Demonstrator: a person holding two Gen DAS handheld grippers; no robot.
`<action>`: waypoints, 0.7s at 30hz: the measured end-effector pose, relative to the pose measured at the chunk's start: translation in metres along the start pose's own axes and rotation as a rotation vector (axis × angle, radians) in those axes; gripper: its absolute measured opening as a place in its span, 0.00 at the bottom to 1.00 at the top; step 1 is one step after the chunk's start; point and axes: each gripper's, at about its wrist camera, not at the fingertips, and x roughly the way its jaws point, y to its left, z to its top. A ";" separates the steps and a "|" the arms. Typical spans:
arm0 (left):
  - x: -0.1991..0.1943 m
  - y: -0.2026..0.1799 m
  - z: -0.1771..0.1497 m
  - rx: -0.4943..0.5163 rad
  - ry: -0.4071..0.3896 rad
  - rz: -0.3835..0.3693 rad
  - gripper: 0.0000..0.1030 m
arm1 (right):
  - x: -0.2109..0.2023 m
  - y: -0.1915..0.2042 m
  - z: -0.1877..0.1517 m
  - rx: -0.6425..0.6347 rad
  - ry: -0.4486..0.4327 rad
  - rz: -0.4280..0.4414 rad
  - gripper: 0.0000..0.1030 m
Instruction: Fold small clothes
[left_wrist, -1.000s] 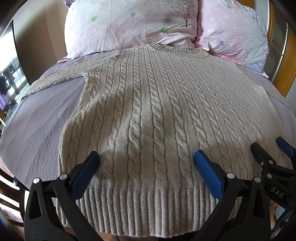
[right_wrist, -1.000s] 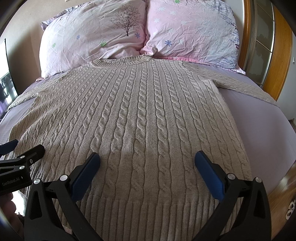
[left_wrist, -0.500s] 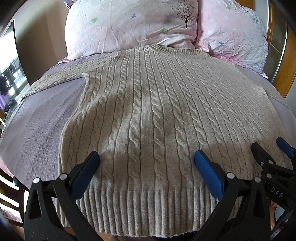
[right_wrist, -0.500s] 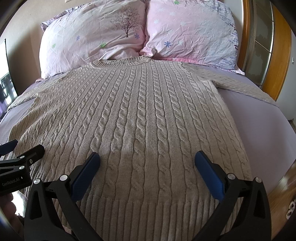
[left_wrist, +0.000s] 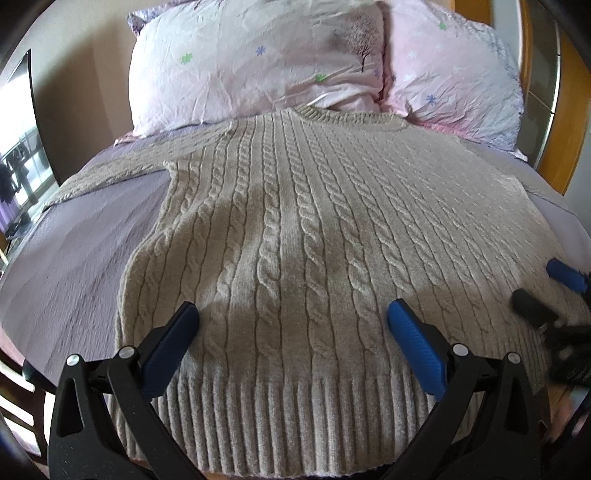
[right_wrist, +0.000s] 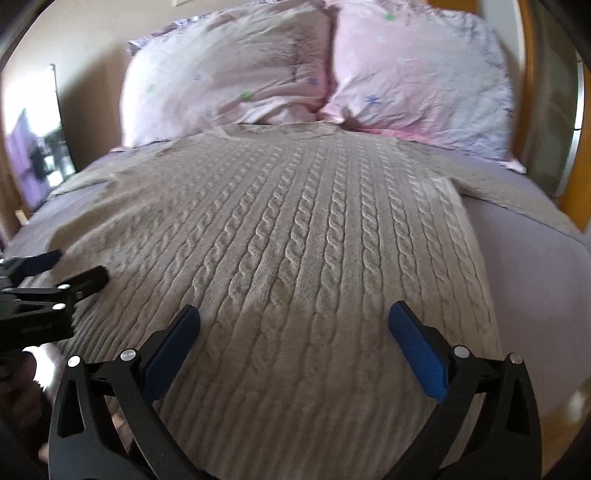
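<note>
A beige cable-knit sweater (left_wrist: 295, 236) lies flat, front up, on a bed, collar toward the pillows, sleeves spread to both sides, ribbed hem nearest me. It also fills the right wrist view (right_wrist: 295, 236). My left gripper (left_wrist: 291, 317) is open and empty above the hem's left half. My right gripper (right_wrist: 293, 321) is open and empty above the sweater's lower right part. The right gripper shows blurred at the right edge of the left wrist view (left_wrist: 554, 291). The left gripper shows at the left edge of the right wrist view (right_wrist: 66, 269).
The sweater rests on a lilac bedsheet (left_wrist: 85, 243). Two pink floral pillows (left_wrist: 255, 62) (right_wrist: 417, 77) lean at the head of the bed. A wooden frame (left_wrist: 565, 110) stands at the right. The bed's right edge (right_wrist: 576, 369) drops to a wooden floor.
Both grippers have moved; the views are blurred. The right gripper has lifted and shifted forward over the sweater. Both stay open and empty, and the sweater lies as before.
</note>
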 end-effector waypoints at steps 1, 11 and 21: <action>0.001 0.000 -0.001 0.006 -0.003 -0.005 0.98 | -0.005 -0.021 0.009 0.050 -0.010 0.028 0.99; -0.024 0.037 0.051 0.012 -0.342 -0.165 0.98 | -0.030 -0.314 0.066 0.820 -0.165 -0.225 0.65; 0.017 0.133 0.104 -0.224 -0.336 -0.125 0.98 | 0.022 -0.475 0.052 1.254 -0.188 -0.363 0.40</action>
